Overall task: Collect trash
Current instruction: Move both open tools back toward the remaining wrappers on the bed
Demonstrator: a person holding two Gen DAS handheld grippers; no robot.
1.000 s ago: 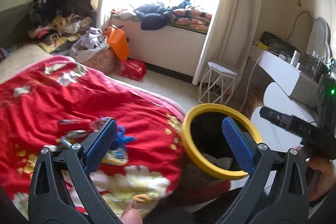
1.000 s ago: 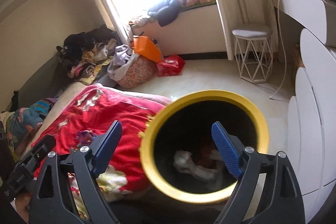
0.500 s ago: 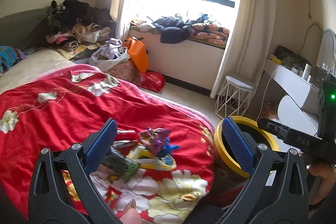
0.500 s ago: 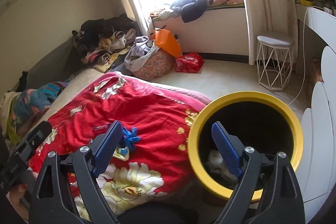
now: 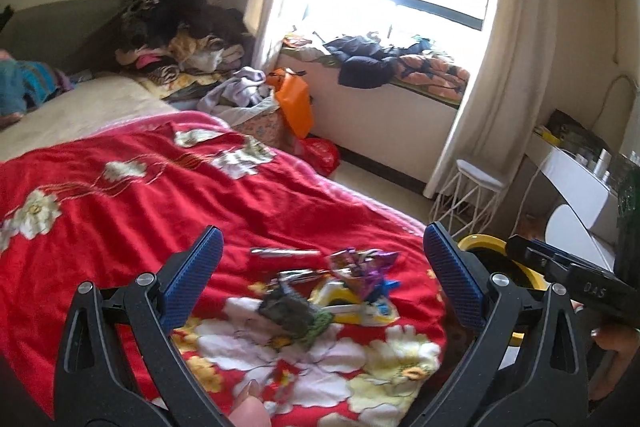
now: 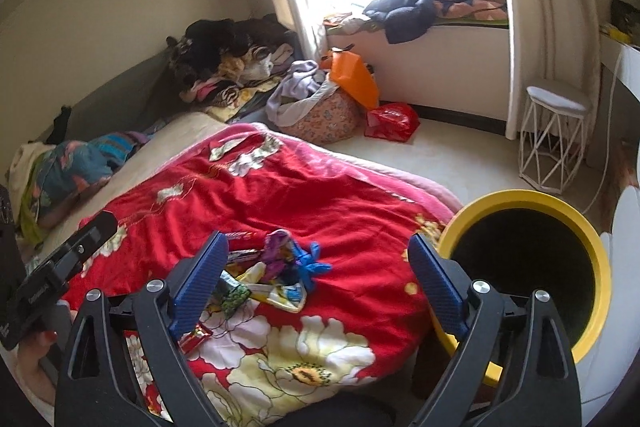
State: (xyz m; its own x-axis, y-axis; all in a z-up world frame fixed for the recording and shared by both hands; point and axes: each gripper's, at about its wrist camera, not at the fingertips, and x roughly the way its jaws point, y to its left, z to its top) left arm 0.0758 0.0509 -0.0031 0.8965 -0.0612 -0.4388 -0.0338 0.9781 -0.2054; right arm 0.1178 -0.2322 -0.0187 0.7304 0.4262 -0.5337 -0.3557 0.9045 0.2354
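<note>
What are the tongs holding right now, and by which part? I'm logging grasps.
Nothing. The left tongs and right tongs are both open and empty above the wrappers on the red blanket.

Readable text — one faint marking only.
Pale characters, roughly "DAS" or "0AS", on the black body of the right claw (image 5: 576, 277) at the right edge of the left wrist view — first character uncertain. Small pale print also on the left claw (image 6: 60, 273) in the right wrist view, too blurred to read. Snack wrappers (image 5: 344, 283) on the bed illegible.
</note>
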